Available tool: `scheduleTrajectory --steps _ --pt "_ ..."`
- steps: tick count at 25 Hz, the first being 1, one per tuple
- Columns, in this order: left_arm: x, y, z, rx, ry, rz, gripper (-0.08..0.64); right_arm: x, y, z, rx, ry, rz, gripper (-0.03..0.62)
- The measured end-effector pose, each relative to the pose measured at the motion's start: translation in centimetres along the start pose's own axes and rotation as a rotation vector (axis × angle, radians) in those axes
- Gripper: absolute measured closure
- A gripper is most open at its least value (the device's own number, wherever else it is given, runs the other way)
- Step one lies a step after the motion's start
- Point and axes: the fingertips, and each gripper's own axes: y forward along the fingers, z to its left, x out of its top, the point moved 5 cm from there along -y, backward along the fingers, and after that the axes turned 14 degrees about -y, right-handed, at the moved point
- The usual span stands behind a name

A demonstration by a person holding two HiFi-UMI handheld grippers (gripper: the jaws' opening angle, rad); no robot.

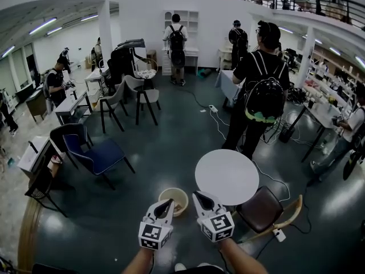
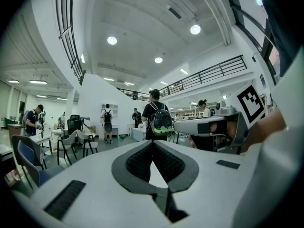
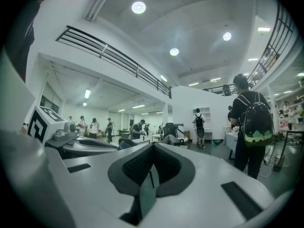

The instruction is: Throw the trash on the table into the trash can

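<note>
In the head view both grippers are held side by side low in the middle, pointing level into the room. My left gripper (image 1: pixel 169 202) (image 2: pixel 152 142) has its jaws closed tip to tip with nothing between them. My right gripper (image 1: pixel 198 195) (image 3: pixel 153 144) is shut the same way and holds nothing. A beige round trash can (image 1: pixel 180 201) stands on the dark floor just beyond the left gripper's tip, partly hidden by it. The round white table (image 1: pixel 227 176) stands to the right of the trash can; I see nothing lying on its top.
A brown chair (image 1: pixel 262 209) stands at the table's near right. A blue chair (image 1: pixel 96 154) is to the left, grey chairs (image 1: pixel 142 96) further back. A person with a backpack (image 1: pixel 262 90) stands behind the table; cables (image 1: pixel 217 121) run across the floor. Other people work at desks around.
</note>
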Motion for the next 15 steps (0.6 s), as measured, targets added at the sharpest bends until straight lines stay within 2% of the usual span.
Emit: scheduleTrajectory --steps 15 --pt "0.7 0.5 -3.9 -0.031 0.012 -0.017 0.551 0.4 -3.3 -1.4 -0.024 0.009 -0.008 0.574"
